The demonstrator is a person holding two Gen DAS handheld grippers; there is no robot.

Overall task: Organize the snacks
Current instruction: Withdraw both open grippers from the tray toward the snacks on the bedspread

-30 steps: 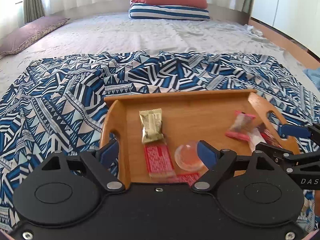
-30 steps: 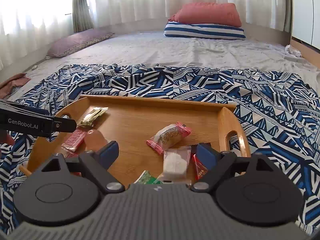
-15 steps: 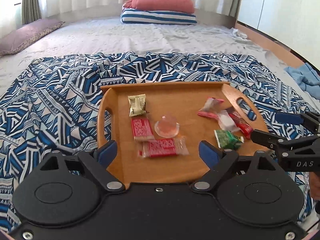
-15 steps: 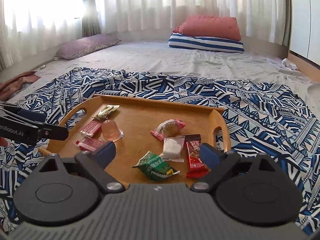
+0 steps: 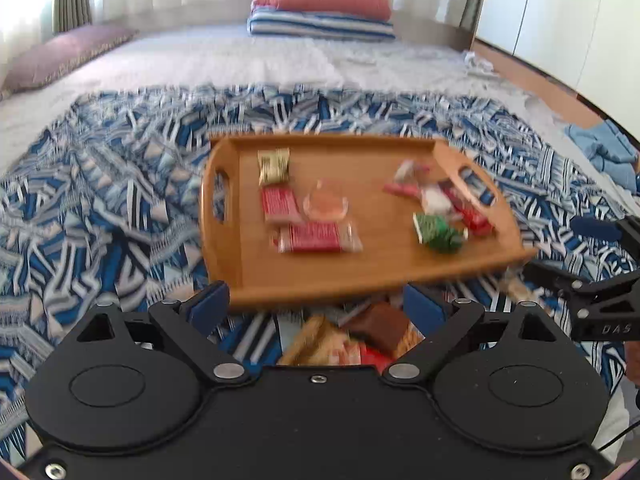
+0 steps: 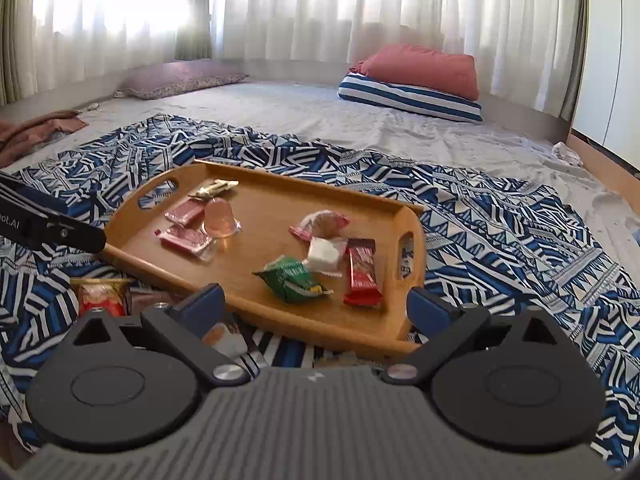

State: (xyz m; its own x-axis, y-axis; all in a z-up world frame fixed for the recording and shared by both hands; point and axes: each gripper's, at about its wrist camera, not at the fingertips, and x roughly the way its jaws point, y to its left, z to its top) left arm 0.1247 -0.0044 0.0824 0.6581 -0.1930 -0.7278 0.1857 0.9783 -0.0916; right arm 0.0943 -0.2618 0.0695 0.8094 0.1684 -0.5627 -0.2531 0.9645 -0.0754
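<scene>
A wooden tray [image 5: 380,272] [image 6: 280,320] lies on a blue patterned blanket [image 5: 112,208] [image 6: 500,220] and holds several snacks: a gold packet [image 5: 273,166], red bars [image 5: 318,237] [image 6: 362,270], a pink jelly cup [image 5: 325,204] [image 6: 219,218], a green packet [image 5: 438,230] [image 6: 294,278] and a white packet [image 6: 326,251]. My left gripper [image 5: 318,306] hangs in front of the tray's near edge, jaws opening with nothing between them. More loose snacks [image 5: 360,336] [image 6: 100,294] lie on the blanket below it. My right gripper [image 6: 316,302] is at the tray's near right corner, jaws opening and nothing gripped.
Folded red and striped bedding [image 5: 320,8] [image 6: 416,80] lies at the far end of the bed. A purple pillow [image 5: 68,54] [image 6: 180,78] is at the far left, curtains behind. Blue cloth [image 5: 604,148] lies on the floor to the right.
Both grippers have drawn back from over the tray, which now looks smaller and farther. Loose snacks on the blanket before the tray have come into view. Both jaws have widened.
</scene>
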